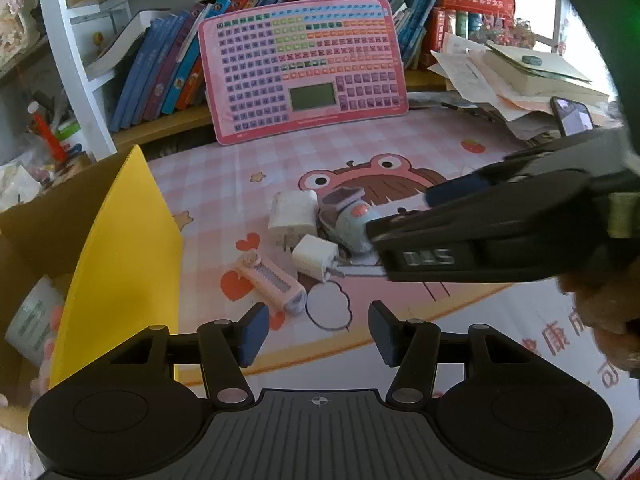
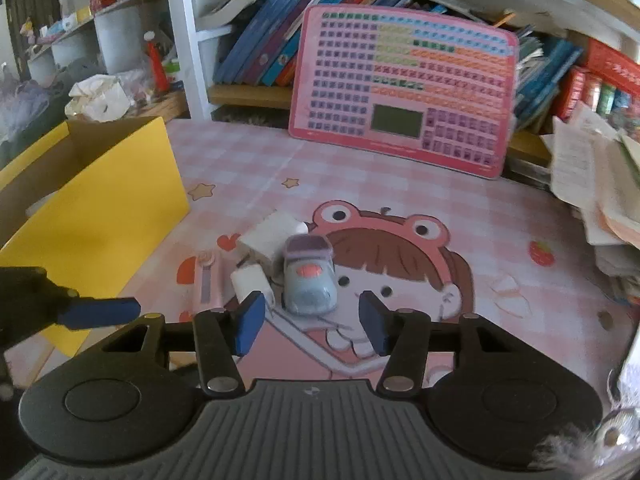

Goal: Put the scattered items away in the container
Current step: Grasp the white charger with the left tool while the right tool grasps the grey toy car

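my right tongs [image 2: 312, 322] hang half-spread over the pale blue toy car [image 2: 309, 280], pads either side but not pressing it. my left tongs [image 1: 318, 334] are half-spread too, nothing between them, near the pink ribbed clip [image 1: 272, 282]. two white plastic charger plugs [image 1: 294, 216] lie touching the car on the pink checked mat [image 2: 360, 184]. the yellow cardboard box [image 2: 100, 200] stands at the left.

Both wrist views look down, sharing the toy car [image 1: 352, 222].
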Available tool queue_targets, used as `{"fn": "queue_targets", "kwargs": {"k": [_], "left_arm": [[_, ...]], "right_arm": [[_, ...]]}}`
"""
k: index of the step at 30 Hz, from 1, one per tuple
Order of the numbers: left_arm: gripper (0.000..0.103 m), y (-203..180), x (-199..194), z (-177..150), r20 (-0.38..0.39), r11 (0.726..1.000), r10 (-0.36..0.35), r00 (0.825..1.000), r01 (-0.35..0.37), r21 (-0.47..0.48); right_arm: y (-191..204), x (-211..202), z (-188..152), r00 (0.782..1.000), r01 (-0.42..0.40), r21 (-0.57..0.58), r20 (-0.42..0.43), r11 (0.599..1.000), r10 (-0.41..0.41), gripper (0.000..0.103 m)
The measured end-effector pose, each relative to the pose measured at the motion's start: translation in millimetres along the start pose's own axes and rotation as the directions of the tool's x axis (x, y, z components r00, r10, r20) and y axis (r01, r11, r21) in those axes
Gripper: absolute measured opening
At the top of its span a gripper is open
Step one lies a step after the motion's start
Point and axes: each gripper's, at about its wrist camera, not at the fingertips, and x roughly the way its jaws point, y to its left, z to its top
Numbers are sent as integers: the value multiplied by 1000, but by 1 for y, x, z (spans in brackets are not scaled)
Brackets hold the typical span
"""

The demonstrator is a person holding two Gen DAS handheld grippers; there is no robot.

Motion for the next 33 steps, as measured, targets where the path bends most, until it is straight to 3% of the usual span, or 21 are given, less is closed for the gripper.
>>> {"fn": "queue_targets", "kwargs": {"k": [12, 21, 24, 30, 33], "left_arm": [[54, -6, 30, 21, -3, 1000, 20, 1000, -20, 16], [52, -7, 59, 30, -20, 999, 14, 1000, -14, 40], [45, -6, 69, 29, -44, 999, 16, 999, -15, 36], [46, -8, 75, 27, -21, 999, 27, 999, -26, 46], [48, -3, 80, 30, -63, 1000, 18, 998, -18, 3]], "right_arm": [[-17, 59, 25, 993, -67, 62, -89, 996, 72, 37], [-44, 38, 7, 997, 12, 109, -74, 994, -4, 36], [-51, 29, -3, 997, 13, 125, -73, 992, -4, 36], [-57, 22, -11, 998, 2, 158, -60, 987, 7, 37], [-57, 24, -8, 998, -1, 154, -65, 988, 11, 37]]}}
